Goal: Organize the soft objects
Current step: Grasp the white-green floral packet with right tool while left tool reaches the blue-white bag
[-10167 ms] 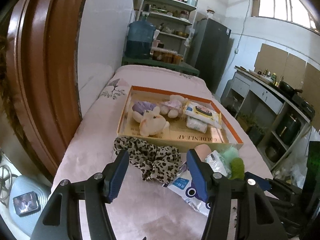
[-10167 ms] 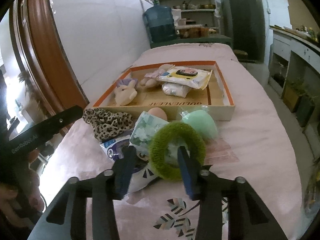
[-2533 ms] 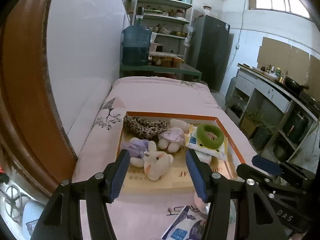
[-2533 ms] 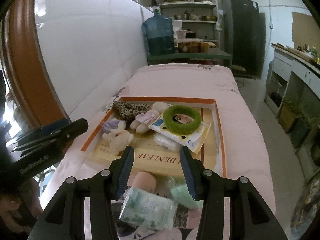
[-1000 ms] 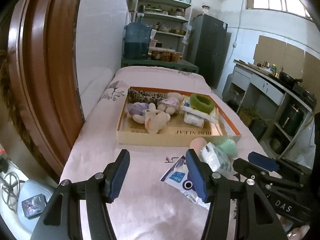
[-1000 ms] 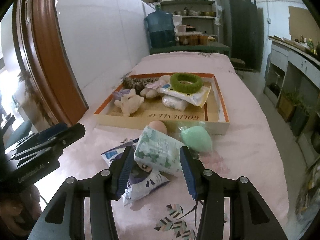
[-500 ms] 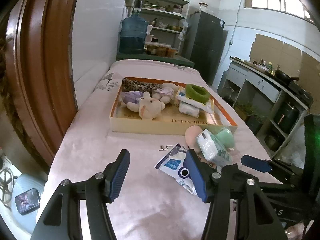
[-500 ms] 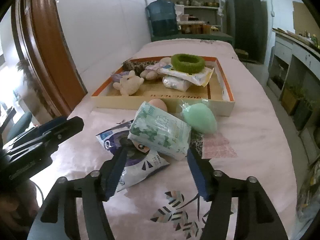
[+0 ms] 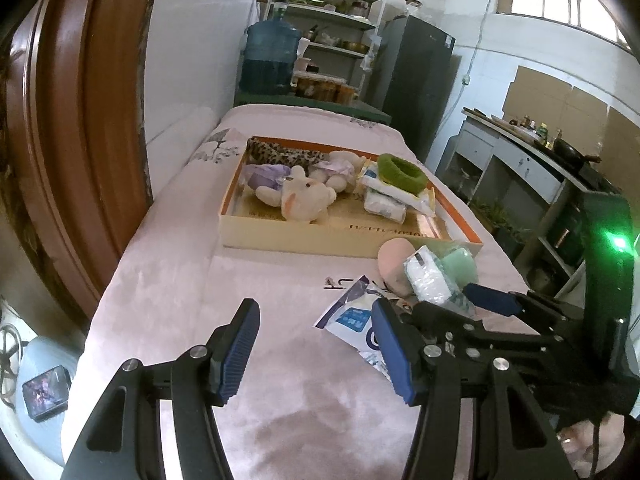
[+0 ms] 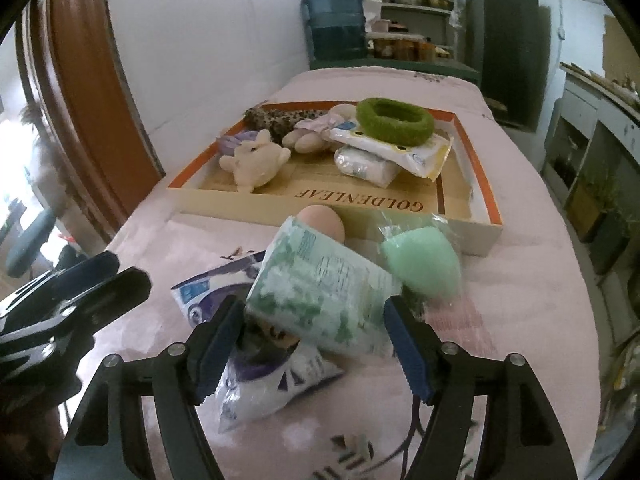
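Green-printed tissue pack lies on the bed, between the right hand-held gripper's jaws, which have just been opening wide. Advise centring before closing gently. Left hand-held gripper hangs wide, empty. Beyond, tray holds sorted items.

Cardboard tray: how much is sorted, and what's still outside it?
Done: green fuzzy ring, leopard-print scrunchie and plush toys lie in the cardboard tray. In hand: right gripper, jaws just opening, straddles the green-patterned tissue pack, not gripping. Left: that pack, mint sponge, peach sponge, blue-white packet.
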Demonstrator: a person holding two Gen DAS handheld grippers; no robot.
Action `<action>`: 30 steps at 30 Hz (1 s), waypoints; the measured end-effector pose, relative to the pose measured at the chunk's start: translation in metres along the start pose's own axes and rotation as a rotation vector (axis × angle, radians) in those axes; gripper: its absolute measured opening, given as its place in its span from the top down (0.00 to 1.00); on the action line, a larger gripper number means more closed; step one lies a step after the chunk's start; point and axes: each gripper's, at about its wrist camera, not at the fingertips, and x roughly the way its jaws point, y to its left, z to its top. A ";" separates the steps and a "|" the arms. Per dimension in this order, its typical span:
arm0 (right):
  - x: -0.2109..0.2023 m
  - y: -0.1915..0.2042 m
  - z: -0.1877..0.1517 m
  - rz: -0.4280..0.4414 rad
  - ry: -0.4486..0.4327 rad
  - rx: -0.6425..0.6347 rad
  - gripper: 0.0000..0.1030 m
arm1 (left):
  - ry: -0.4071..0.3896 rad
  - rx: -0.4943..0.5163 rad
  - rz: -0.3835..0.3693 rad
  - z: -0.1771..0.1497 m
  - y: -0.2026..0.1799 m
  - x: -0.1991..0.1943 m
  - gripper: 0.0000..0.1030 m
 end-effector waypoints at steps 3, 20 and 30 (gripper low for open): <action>0.007 -0.002 0.004 -0.008 0.001 0.001 0.28 | 0.012 -0.007 -0.004 -0.001 0.003 0.004 0.44; -0.018 -0.020 -0.007 0.105 -0.034 0.116 0.44 | 0.150 -0.038 -0.117 -0.016 -0.014 0.030 0.44; -0.038 -0.030 -0.014 0.153 -0.094 0.149 0.44 | 0.192 -0.050 -0.152 -0.017 -0.033 0.055 0.44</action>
